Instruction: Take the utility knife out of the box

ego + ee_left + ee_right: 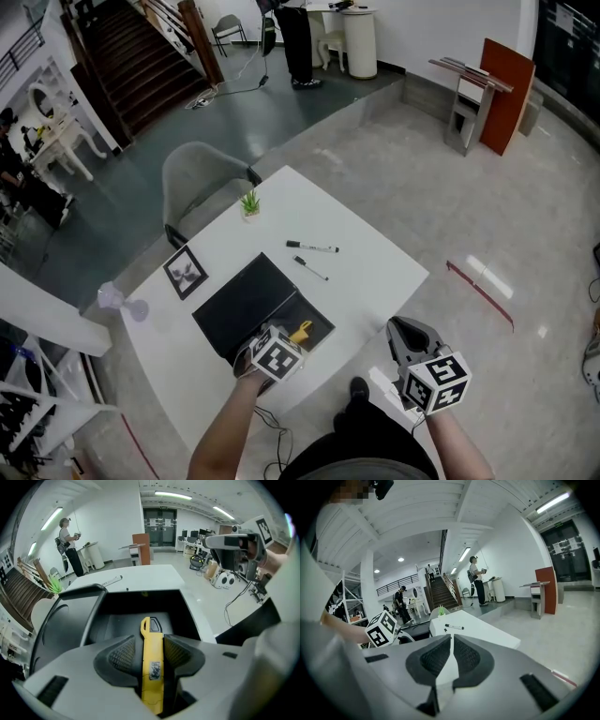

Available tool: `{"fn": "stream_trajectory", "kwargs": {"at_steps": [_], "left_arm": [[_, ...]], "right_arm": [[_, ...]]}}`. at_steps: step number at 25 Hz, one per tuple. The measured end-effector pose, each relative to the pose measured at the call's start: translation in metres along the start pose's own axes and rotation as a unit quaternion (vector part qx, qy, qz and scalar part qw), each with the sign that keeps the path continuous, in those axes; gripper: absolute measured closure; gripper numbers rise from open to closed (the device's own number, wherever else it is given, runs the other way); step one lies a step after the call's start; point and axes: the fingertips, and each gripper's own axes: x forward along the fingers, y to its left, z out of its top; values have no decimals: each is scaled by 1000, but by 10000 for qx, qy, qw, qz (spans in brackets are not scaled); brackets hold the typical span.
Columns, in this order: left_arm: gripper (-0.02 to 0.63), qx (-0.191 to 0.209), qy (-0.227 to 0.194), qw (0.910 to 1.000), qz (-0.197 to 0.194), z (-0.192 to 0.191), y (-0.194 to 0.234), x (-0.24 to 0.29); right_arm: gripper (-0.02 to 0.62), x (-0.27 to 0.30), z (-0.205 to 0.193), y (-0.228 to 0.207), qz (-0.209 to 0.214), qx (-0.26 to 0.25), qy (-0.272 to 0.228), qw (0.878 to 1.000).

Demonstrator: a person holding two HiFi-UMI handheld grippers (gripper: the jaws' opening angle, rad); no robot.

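The left gripper (151, 641) has its two jaws pressed on the yellow utility knife (152, 667); the ribbed pads (123, 656) touch the handle on both sides. The knife points straight forward from the jaws, and its front end with the black part stands over the inside of the open black box (136, 616). The box lies directly under and ahead of this gripper, on the white table (366, 272), and its lid (70, 616) lies open at the left of the jaws. Whether the knife touches the box floor, I cannot tell. The right gripper (451, 637) is held well apart to the right of the left one, beyond the near table edge and above the floor. Its jaws are brought together with only a thin slit, and nothing is between them. Further ahead of both grippers two markers (312, 247) lie on the table, and beyond them stands a small green plant (249, 202).
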Motion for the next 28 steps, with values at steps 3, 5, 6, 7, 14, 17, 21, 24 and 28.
{"fn": "stream_trajectory", "kwargs": {"at_steps": [3, 5, 6, 7, 14, 17, 21, 24, 28], "left_arm": [[430, 41, 45, 9999, -116, 0, -2, 2], [457, 37, 69, 9997, -211, -1, -4, 2], [459, 25, 73, 9997, -242, 0, -4, 3], [459, 7, 73, 9996, -266, 0, -4, 3], [479, -2, 50, 9996, -266, 0, -7, 1], [483, -27, 13, 9997, -228, -1, -7, 0], [483, -64, -73, 9999, -83, 0, -5, -4], [483, -151, -233, 9996, 44, 2, -4, -11], [485, -330, -520, 9978, 233, 8, 2, -26]], "right_arm": [[592, 4, -3, 2, 48, 32, 33, 10000], [592, 5, -4, 4, 75, 35, 49, 10000], [592, 6, -4, 4, 83, 26, 58, 9999], [592, 7, -4, 4, 87, 15, 68, 9999], [592, 7, -3, 7, 105, -35, 119, 9999], [592, 9, -2, 10, 156, -62, 134, 9998], [592, 10, -1, 18, 266, -108, 162, 9995], [592, 12, 2, 24, 340, -151, 160, 9992], [592, 16, 4, 31, 450, -199, 154, 9987]]}}
